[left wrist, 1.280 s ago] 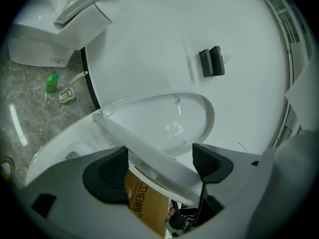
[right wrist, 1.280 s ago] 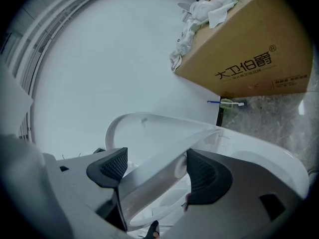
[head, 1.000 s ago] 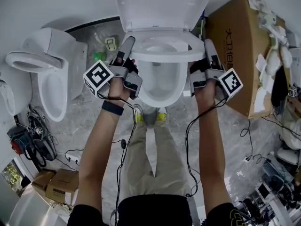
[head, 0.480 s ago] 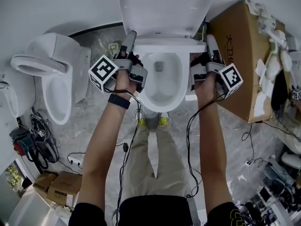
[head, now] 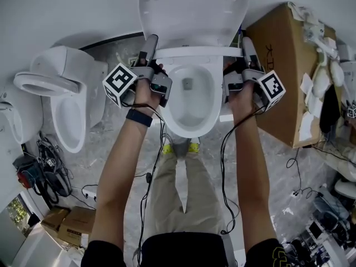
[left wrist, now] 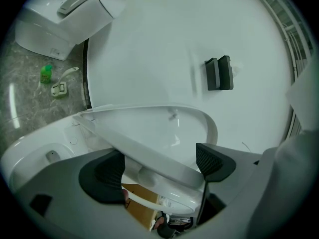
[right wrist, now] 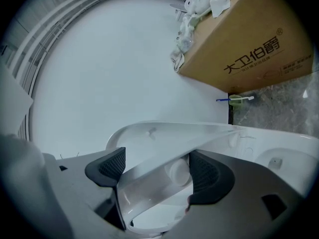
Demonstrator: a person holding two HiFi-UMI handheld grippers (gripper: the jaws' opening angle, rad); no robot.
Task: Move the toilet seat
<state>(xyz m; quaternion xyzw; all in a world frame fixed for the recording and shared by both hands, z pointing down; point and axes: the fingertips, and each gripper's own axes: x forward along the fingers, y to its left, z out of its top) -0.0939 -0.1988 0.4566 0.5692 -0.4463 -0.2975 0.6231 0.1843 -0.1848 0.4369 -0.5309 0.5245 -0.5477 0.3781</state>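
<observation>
Person: one, standing over the fixture in khaki trousers (head: 178, 188), two yellow-green shoes (head: 192, 146) at the base of the bowl.
Arms: two bare forearms stretched forward; one dark wristband (head: 139, 117) on the left wrist.
Cables: black leads (head: 222, 166) trailed down from both tools.
Marker cubes: two, one (head: 119, 84) on the left tool and one (head: 270, 89) on the right.
Left gripper (head: 150, 43): jaws stood wide and had just been opening, the seat's left rim lying between them.
Right gripper (head: 246, 44): closed on the seat's right rim, a pad pressed to each face.
Toilet bowl (head: 192, 124): one, white, directly between the two hands.
Toilet seat (head: 194, 52): one, lifted clear of the bowl and seen edge-on at its back, a gap left between it and the lid.
Lid (head: 192, 10): one, raised upright behind the seat, near the white wall (head: 55, 10).
Second toilet (head: 67, 93): one, to the left of the person, well apart.
Large cardboard box (head: 278, 77): one, just right of the bowl, white rags heaped on top.
Small cardboard boxes (head: 69, 218): two, on the floor at lower left.
Green bottle (left wrist: 46, 73): one, on the grey marbled floor (head: 300, 177) between the two toilets.
Black blocks (left wrist: 219, 73): two, side by side on the wall.
</observation>
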